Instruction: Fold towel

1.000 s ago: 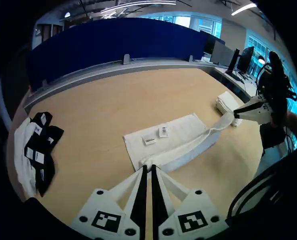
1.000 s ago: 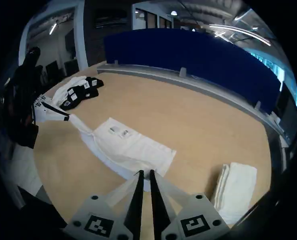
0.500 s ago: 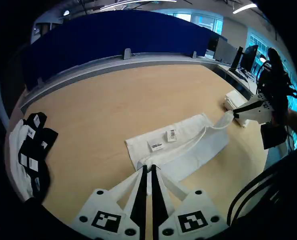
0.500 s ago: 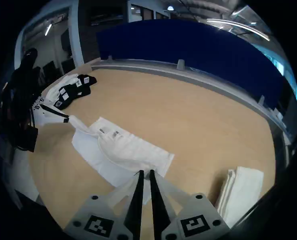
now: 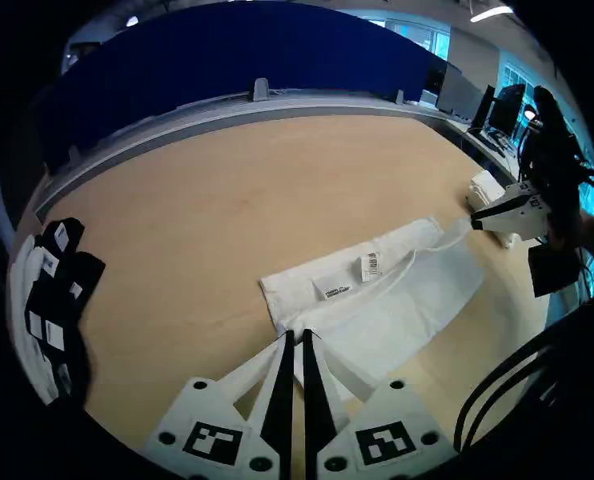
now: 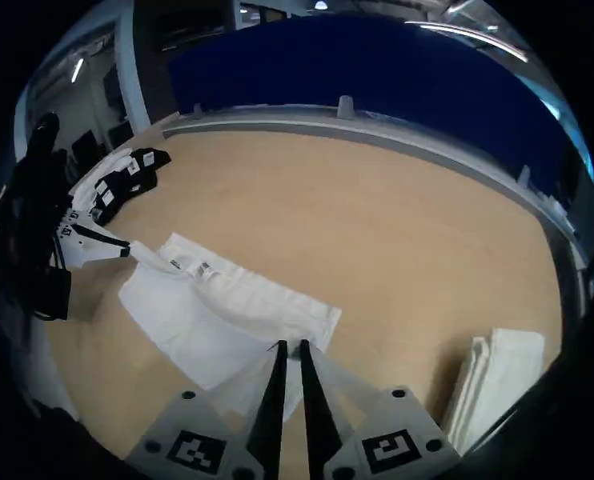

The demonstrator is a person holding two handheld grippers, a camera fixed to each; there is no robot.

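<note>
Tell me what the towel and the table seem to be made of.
Towel: soft white cloth, probably cotton, with a matte finish; it folds limply and creases along its edges. Table: light wood-look top, possibly laminate or veneer; it is smooth and evenly tan with a slight sheen, but the grain is too faint to judge.

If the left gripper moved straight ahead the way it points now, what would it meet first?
The white towel: the left gripper pinches its corner, and the folded part with tags lies directly ahead. Beyond it comes bare table, though depth is unclear.
</note>
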